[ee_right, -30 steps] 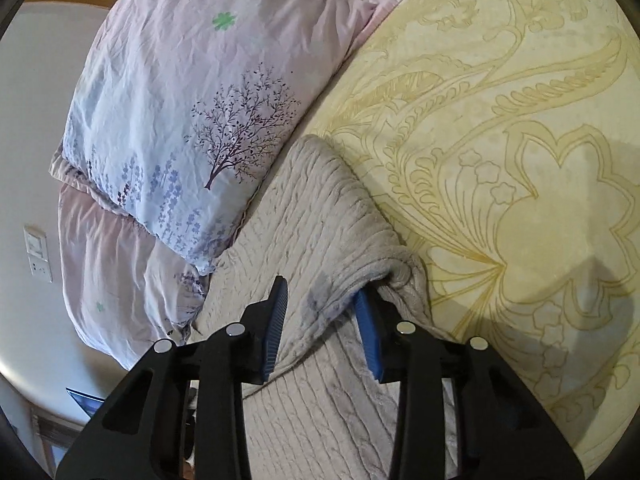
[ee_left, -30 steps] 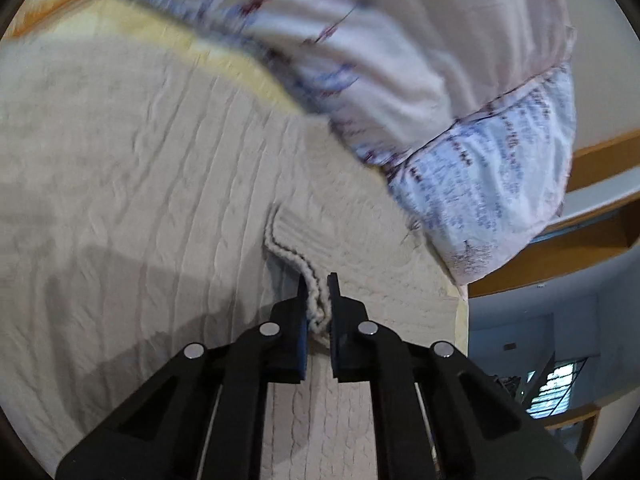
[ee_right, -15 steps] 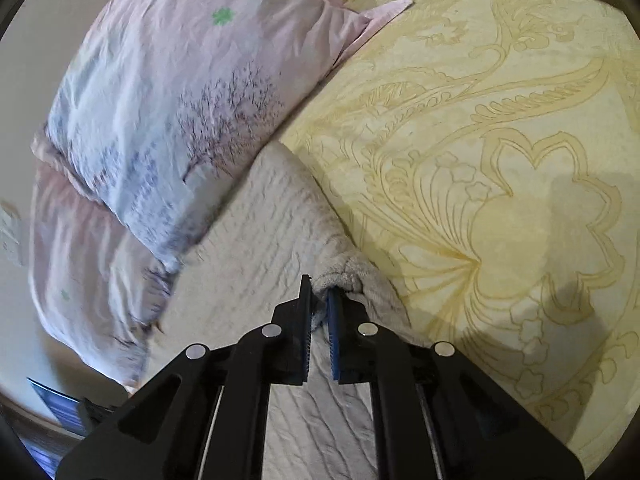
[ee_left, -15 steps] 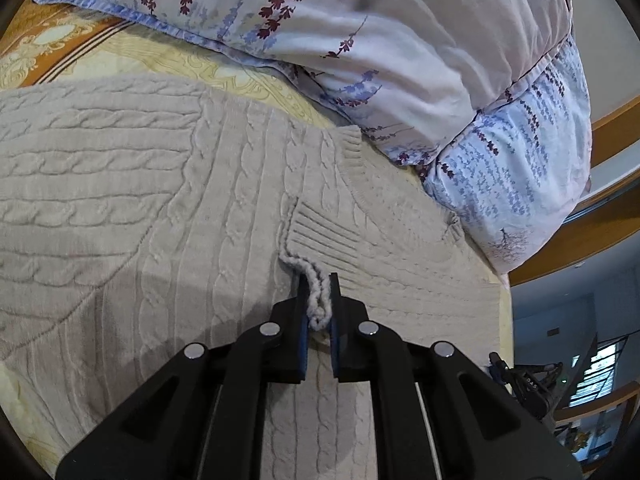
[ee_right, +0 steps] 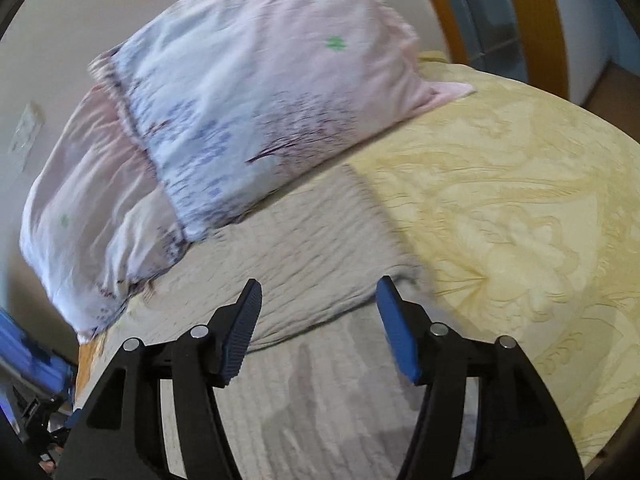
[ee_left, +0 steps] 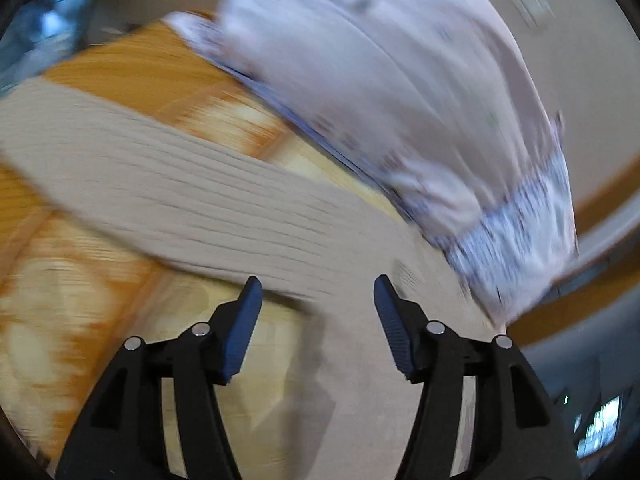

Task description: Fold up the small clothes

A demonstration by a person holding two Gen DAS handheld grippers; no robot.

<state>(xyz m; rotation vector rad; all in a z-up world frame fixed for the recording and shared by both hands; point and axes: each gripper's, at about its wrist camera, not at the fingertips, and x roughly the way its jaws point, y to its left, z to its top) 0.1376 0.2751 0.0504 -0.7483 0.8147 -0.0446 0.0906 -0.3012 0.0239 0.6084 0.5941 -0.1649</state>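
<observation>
A beige cable-knit sweater [ee_left: 192,204] lies on the bed; the left wrist view is blurred by motion and shows a long band of it stretching to the left. My left gripper [ee_left: 318,304] is open and empty above the sweater's near part. In the right wrist view the sweater [ee_right: 304,248] lies flat with a folded edge in front of the pillows. My right gripper [ee_right: 320,306] is open and empty just above that folded edge.
Two pale floral pillows [ee_right: 248,108] lie against the wall behind the sweater; they also show in the left wrist view [ee_left: 400,100]. A yellow patterned bedspread [ee_right: 500,208] covers the bed to the right, orange and yellow [ee_left: 80,300] in the left view.
Both grippers were shut on sweater edges half a second ago; both have opened and let go. The left gripper has swung quickly, blurring its view. The right gripper has pulled back and up.
</observation>
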